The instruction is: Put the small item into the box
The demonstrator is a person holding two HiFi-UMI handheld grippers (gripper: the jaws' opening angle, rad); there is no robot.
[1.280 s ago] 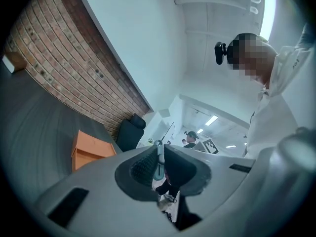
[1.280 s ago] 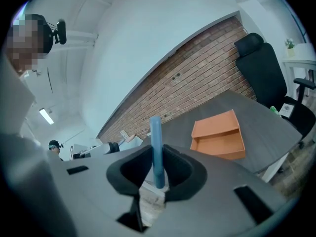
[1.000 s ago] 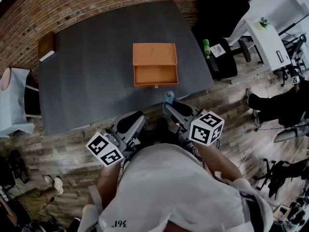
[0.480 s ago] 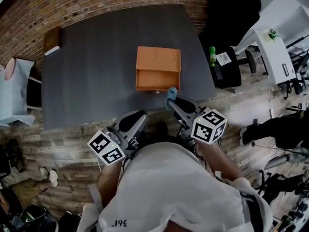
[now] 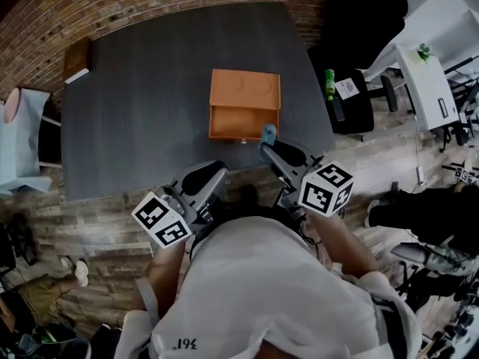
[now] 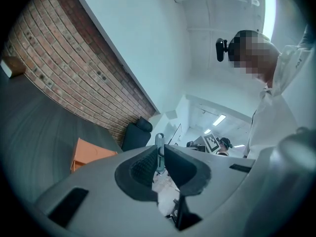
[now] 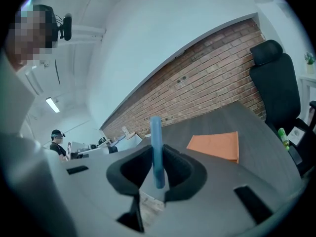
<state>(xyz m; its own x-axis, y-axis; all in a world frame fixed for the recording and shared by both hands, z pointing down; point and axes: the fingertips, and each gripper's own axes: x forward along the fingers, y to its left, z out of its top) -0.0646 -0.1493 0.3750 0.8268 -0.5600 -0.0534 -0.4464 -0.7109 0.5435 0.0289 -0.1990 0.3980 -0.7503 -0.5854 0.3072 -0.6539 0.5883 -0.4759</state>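
**A:** Which step is happening?

**B:** Carrying. At the table's (image 5: 150, 88) near edge, just short of the box (image 5: 244, 88), the right gripper (image 5: 268, 142) is clamping the blue item (image 7: 156, 142). Next it's needing to reach over the open drawer (image 5: 241, 122), then release.

**A:** And the left gripper (image 6: 159, 154)?

**B:** It's pinching a thin grey piece (image 6: 159, 141). Only the head view is showing the drawer; only the 2 gripper views are showing the grips.

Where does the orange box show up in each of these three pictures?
Head view: the orange box sits just above centre, on the dark table, near its front edge.
Left gripper view: the orange box is at lower left, just left of the jaws.
Right gripper view: the orange box is right of centre, beyond the jaws.
Shared landmark: the brick wall behind the table.
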